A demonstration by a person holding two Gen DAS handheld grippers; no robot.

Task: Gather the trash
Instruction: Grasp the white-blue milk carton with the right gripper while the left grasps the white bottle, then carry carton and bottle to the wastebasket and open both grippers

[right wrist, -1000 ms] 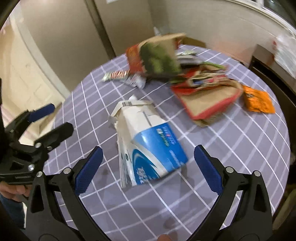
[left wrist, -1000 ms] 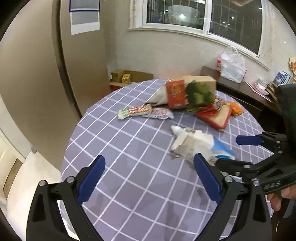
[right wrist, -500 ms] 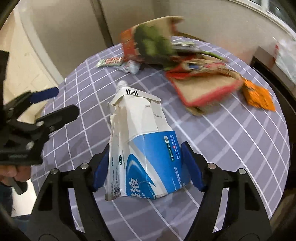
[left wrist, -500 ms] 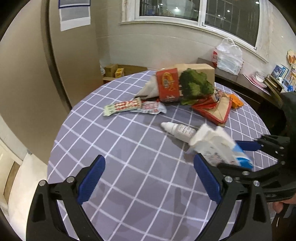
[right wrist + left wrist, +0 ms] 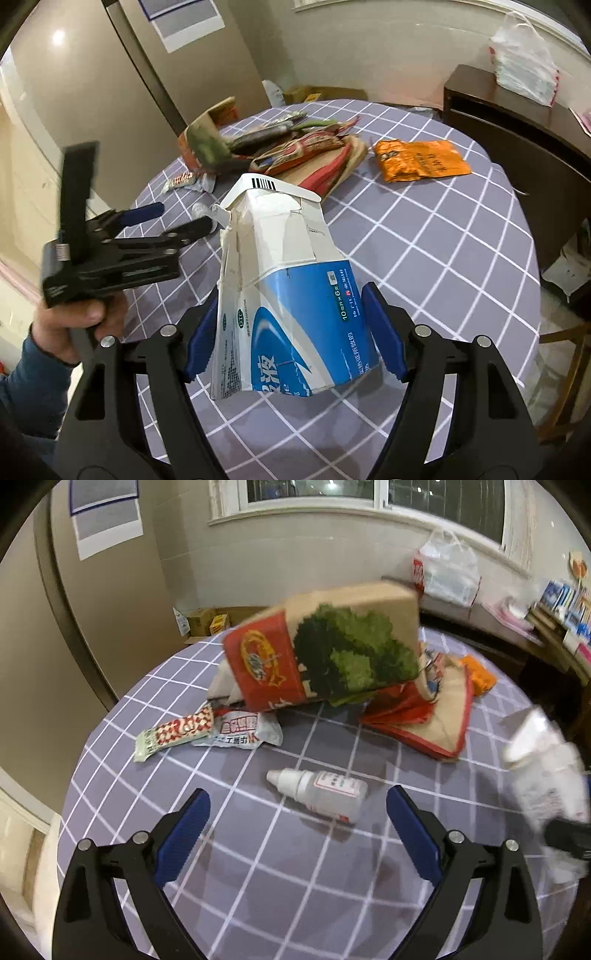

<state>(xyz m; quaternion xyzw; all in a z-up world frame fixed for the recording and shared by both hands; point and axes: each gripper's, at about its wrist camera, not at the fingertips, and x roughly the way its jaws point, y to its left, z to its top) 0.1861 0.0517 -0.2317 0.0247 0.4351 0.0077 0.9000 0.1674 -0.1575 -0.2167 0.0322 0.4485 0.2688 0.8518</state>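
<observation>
A crushed white and blue carton [image 5: 288, 295] is held off the round, purple-checked table [image 5: 443, 258], with my right gripper [image 5: 291, 317] shut on its sides. The carton shows blurred at the right edge of the left wrist view [image 5: 546, 775]. My left gripper [image 5: 297, 797] is open just above a small white bottle [image 5: 321, 794] that lies on its side. From the right wrist view the left gripper [image 5: 173, 219] is at the left, held by a hand [image 5: 81, 314]. Two snack wrappers [image 5: 207, 731] lie further left.
A broccoli-print paper bag [image 5: 332, 653] leans on a pile of red and tan bags [image 5: 424, 716] at the back of the table. An orange packet [image 5: 421, 162] lies to the right. A dark sideboard [image 5: 517, 129] with a white plastic bag [image 5: 524, 55] stands behind.
My right gripper closed on the carton and lifted it off the cloth, which uncovered the bottle. My left gripper moved in toward the bottle.
</observation>
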